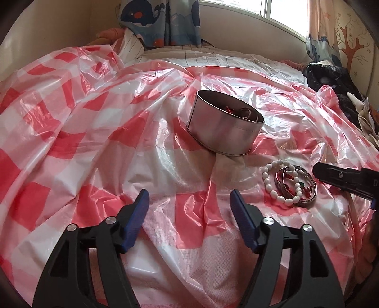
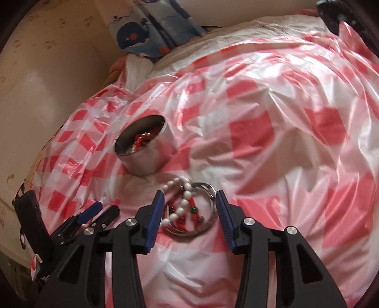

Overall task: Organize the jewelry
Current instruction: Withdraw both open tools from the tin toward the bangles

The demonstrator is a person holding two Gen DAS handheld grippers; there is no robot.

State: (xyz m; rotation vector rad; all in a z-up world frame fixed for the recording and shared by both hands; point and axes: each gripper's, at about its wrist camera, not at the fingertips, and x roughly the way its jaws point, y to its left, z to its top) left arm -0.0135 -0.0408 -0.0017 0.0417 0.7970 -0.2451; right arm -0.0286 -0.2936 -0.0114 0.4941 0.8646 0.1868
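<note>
A heap of jewelry lies on the red-and-white checked plastic sheet (image 1: 99, 147): a white bead bracelet (image 1: 272, 187) over metal bangles (image 1: 308, 200) and red beaded strands. My right gripper (image 2: 190, 196) stands open around this heap, with the white bead bracelet (image 2: 186, 197) and the bangles (image 2: 209, 189) between its blue pads, which do not press on them. My left gripper (image 1: 188, 196) is open over bare sheet, left of the heap, with nothing between its fingers. Behind the heap stands a round metal tin (image 1: 225, 132) (image 2: 146, 154) with red and metal jewelry inside.
The sheet covers a bed and is crumpled into ridges. A whale-print curtain (image 1: 161, 21) and a window lie at the far side. Dark clothes (image 1: 331, 78) are piled at the right edge. In the right wrist view my left gripper (image 2: 104, 209) shows at the lower left.
</note>
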